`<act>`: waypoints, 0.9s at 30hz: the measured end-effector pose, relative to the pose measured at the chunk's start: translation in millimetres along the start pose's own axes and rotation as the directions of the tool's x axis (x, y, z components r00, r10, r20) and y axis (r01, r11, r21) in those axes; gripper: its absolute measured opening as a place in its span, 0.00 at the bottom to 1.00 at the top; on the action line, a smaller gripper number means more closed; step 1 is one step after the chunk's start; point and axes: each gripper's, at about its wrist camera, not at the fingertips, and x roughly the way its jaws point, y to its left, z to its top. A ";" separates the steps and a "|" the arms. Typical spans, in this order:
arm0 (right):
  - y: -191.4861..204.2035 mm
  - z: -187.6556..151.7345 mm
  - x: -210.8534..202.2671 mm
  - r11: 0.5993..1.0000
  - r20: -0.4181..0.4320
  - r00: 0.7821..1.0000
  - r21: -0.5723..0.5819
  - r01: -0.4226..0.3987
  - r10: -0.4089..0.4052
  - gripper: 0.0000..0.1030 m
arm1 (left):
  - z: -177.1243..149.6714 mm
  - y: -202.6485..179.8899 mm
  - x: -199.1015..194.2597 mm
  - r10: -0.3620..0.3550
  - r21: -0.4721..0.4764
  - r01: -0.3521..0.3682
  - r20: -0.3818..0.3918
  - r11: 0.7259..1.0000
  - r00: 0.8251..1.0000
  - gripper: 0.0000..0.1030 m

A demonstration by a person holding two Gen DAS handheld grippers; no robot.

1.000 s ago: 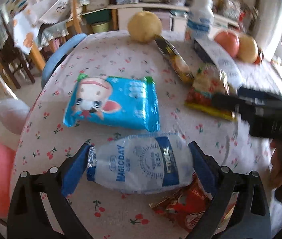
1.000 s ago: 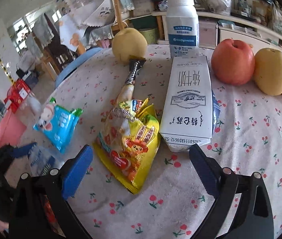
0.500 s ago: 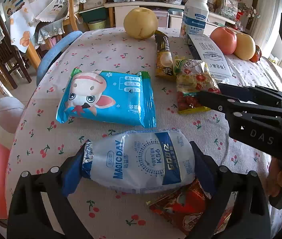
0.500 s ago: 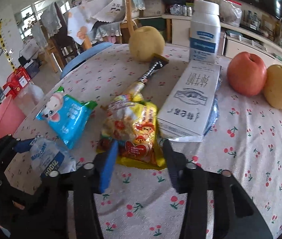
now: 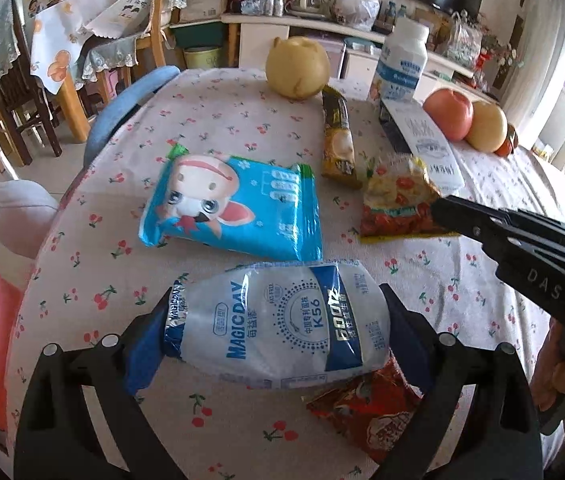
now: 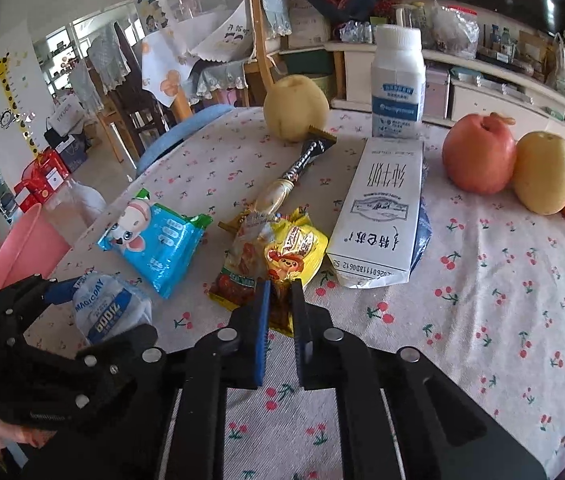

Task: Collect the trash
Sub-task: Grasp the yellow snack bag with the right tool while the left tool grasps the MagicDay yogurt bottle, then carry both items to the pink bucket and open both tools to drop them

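Note:
My left gripper [image 5: 278, 322] is shut on a clear-and-blue MAGICDAY pouch [image 5: 282, 324] and holds it just above the cherry-print tablecloth [image 5: 222, 128]. The pouch also shows in the right wrist view [image 6: 110, 308]. My right gripper [image 6: 280, 300] is shut on the near edge of a yellow-and-red snack packet [image 6: 274, 256], which also shows in the left wrist view [image 5: 398, 204]. A blue cartoon wrapper [image 5: 234, 208], a brown stick wrapper [image 5: 336, 140] and a red wrapper [image 5: 366, 412] lie on the table.
A flattened white carton [image 6: 382, 208], a white bottle [image 6: 398, 84], a pear [image 6: 296, 114], an apple [image 6: 478, 152] and another pear [image 6: 544, 178] sit at the back. A pink bin [image 6: 26, 248] stands left of the table, beside a blue chair [image 5: 126, 100].
My right gripper closed from wide open onto the yellow snack packet's near edge. My left gripper kept hold of the pouch and rose slightly.

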 end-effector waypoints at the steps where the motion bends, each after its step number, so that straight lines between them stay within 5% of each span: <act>1: 1.4 -0.3 -3.2 1.000 0.008 1.000 -0.003 0.004 -0.004 0.08 | -0.3 1.2 -1.2 -0.001 -0.004 0.001 0.003 1.000 1.000 0.92; 5: 6.7 -1.3 -15.4 1.000 0.027 0.999 -0.010 0.020 -0.020 0.05 | 0.0 9.3 -8.8 -0.011 -0.017 0.011 0.021 1.000 1.000 0.92; 11: 9.3 -13.2 -13.9 0.998 -0.058 0.997 -0.001 0.056 -0.056 0.10 | 0.8 19.7 -20.6 -0.018 -0.035 0.020 0.045 0.999 0.999 0.92; 13: 8.1 -16.7 -10.7 0.998 -0.069 0.996 0.027 0.057 -0.055 0.40 | 0.6 22.4 -23.6 -0.020 -0.040 0.023 0.053 0.999 0.998 0.92; 14: 8.0 -17.0 -10.0 0.997 -0.068 0.996 0.039 0.062 -0.060 0.67 | 0.5 24.0 -24.5 -0.022 -0.044 0.025 0.055 0.999 0.998 0.92; 15: 9.2 -16.7 -10.0 0.996 -0.055 0.996 0.049 0.070 -0.067 0.77 | -0.2 26.0 -24.9 -0.024 -0.049 0.026 0.057 0.998 0.998 0.92; 24: 16.9 -2.6 20.5 0.983 -0.047 0.994 0.154 0.102 -0.096 0.75 | -0.4 40.4 -31.5 -0.020 -0.082 0.026 0.078 0.996 0.997 0.92; 27: 21.2 -2.3 28.5 0.980 -0.045 0.990 0.142 0.137 -0.132 0.51 | 0.8 46.5 -33.8 -0.021 -0.098 0.030 0.085 0.995 0.996 0.92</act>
